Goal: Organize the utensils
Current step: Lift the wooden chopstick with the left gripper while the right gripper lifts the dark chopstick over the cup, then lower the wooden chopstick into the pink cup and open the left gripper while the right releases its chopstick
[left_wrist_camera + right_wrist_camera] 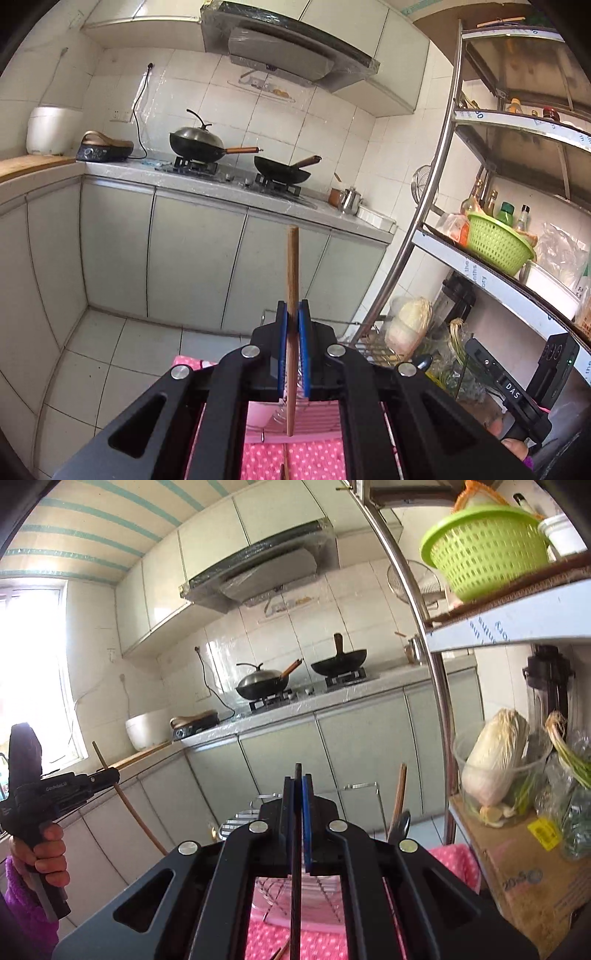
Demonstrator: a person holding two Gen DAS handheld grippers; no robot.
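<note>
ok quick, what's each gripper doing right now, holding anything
left gripper: shut on a light brown wooden chopstick, held upright.
right gripper: shut on a thin dark stick-like utensil; what it is cannot be told.

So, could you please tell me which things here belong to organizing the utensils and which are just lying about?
Part of the job:
- left gripper, shut on a brown chopstick
- right gripper, shut on a dark chopstick
- wire rack on the pink cloth

Just lying about:
- lidded wok
- open wok
- green basket
- cabbage
</note>
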